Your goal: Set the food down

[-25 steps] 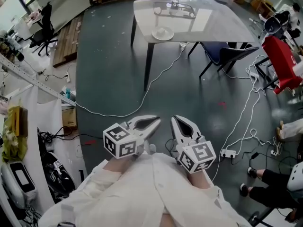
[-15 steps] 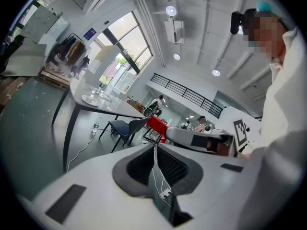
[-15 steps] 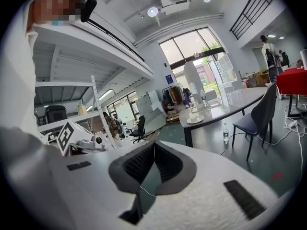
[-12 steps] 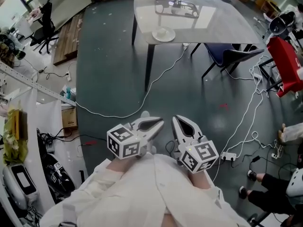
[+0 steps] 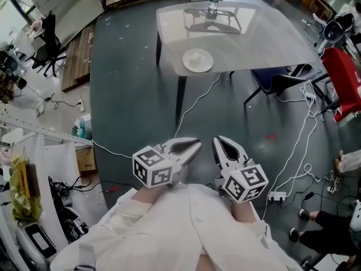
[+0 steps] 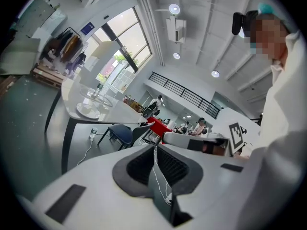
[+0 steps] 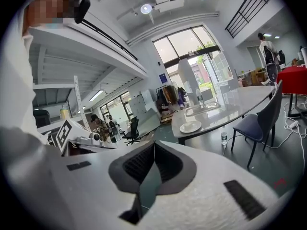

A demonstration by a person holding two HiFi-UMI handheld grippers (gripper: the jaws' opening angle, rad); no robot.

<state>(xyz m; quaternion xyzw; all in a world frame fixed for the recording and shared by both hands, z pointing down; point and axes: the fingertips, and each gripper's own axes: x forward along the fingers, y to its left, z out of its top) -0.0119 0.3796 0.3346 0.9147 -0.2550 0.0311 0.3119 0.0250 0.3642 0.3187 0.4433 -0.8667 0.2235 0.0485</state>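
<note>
The left gripper (image 5: 193, 145) and right gripper (image 5: 220, 141) are both clenched on nothing, side by side at 6 o'clock. At 12 o'clock, a plate (image 5: 205, 66) near the table (image 5: 271, 35) edge bears a small white lump, possibly the food (image 5: 197, 57).

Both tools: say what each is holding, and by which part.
Nothing is held. The left tool and the right tool both have their jaws shut together, with nothing between them.
</note>
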